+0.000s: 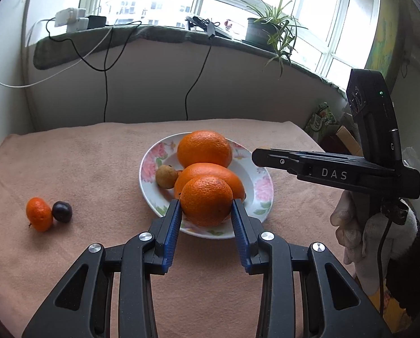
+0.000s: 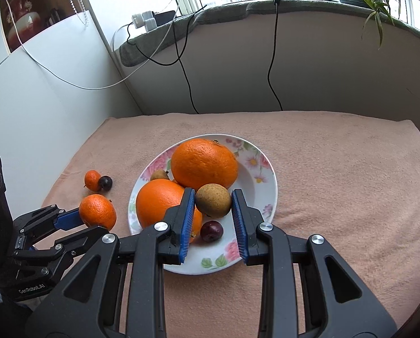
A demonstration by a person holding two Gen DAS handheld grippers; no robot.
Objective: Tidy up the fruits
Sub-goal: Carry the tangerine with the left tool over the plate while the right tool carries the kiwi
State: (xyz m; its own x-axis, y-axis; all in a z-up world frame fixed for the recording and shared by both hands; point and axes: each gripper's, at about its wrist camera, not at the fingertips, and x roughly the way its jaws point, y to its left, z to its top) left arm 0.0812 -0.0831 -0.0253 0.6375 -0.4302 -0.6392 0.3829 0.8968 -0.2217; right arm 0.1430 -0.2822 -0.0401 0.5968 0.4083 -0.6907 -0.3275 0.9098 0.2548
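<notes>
My left gripper [image 1: 206,207] is shut on a mandarin [image 1: 206,200] and holds it at the near left rim of the flowered plate [image 1: 262,188]; it also shows in the right wrist view [image 2: 97,211]. The plate [image 2: 263,186] holds two big oranges [image 2: 204,163] [image 2: 160,200], a small brown fruit [image 2: 159,174] and a dark plum [image 2: 211,231]. My right gripper [image 2: 213,201] is above the plate with a brown round fruit [image 2: 213,200] between its pads; the fingers [image 2: 188,211] look just apart from it. A small mandarin [image 1: 39,213] and a dark plum [image 1: 62,211] lie on the cloth at left.
The table is covered with a pink cloth [image 2: 336,197]. A wall and a sill with cables [image 1: 105,56], chargers and a potted plant [image 1: 269,28] stand behind. The right hand-held gripper body [image 1: 336,171] hangs over the plate's right side.
</notes>
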